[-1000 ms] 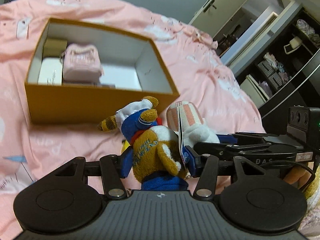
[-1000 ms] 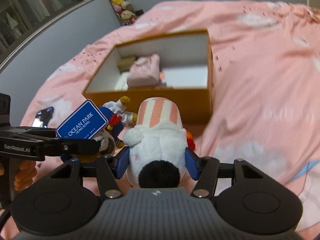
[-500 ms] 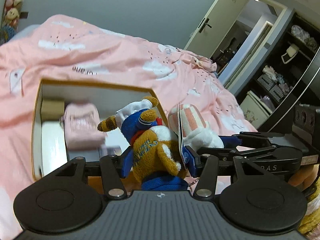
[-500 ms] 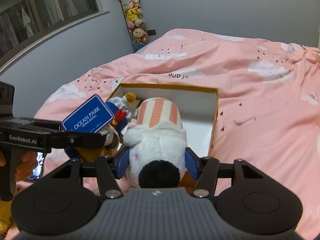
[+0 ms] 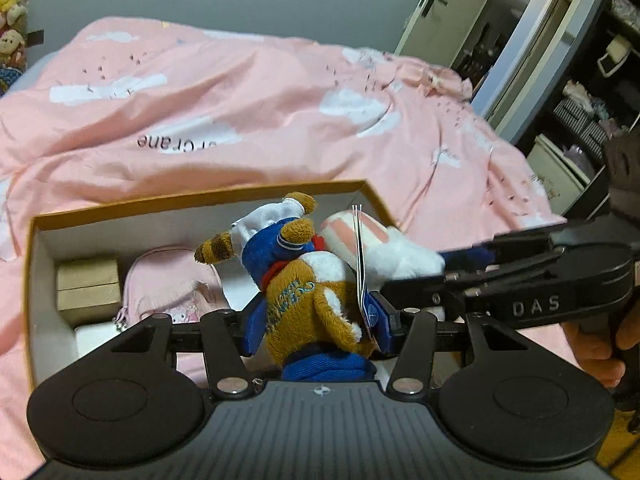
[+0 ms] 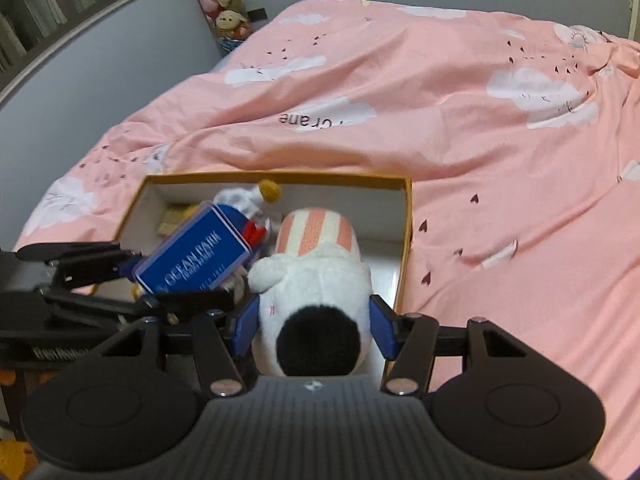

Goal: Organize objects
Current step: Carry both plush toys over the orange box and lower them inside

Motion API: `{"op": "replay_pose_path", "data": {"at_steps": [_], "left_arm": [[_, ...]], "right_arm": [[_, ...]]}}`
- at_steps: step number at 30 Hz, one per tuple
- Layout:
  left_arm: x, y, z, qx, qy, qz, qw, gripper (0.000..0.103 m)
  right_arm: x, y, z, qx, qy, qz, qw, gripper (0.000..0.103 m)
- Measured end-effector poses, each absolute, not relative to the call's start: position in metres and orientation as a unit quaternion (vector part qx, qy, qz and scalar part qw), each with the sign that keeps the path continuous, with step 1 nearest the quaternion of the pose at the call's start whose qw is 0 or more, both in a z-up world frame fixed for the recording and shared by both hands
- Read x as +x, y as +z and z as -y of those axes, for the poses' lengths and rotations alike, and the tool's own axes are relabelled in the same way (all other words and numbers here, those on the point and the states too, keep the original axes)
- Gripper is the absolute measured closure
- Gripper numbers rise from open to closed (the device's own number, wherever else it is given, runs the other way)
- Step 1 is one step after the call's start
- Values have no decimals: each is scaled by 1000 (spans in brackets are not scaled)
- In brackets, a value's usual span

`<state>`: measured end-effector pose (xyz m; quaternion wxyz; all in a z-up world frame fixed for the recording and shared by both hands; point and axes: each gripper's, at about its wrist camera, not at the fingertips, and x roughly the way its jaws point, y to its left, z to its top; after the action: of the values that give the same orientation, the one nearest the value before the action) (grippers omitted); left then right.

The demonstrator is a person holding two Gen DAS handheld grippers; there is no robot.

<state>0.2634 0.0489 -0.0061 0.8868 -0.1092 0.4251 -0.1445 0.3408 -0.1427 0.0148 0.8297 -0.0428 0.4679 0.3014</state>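
Carrying two toys over the box [image 5: 192, 204] on the bed [image 5: 240, 100]. Left tongs [image 5: 316, 320] pinching the brown toy [image 5: 308, 304], right tongs [image 6: 314, 328] pinching the white toy [image 6: 316, 280]. Next: lower into free space, then let go.

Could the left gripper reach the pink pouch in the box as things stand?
Probably not yet. The left gripper is shut on the brown plush, so its jaws are full. The pink pouch lies uncovered in the box, beside the small cardboard box.
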Motion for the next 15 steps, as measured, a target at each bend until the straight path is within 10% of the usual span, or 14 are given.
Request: {"op": "replay_pose_path", "data": {"at_steps": [15], "left_arm": [[286, -48, -49, -46, -144, -439, 886, 42]], "right_arm": [[382, -16, 108, -90, 296, -486, 817, 44]]}}
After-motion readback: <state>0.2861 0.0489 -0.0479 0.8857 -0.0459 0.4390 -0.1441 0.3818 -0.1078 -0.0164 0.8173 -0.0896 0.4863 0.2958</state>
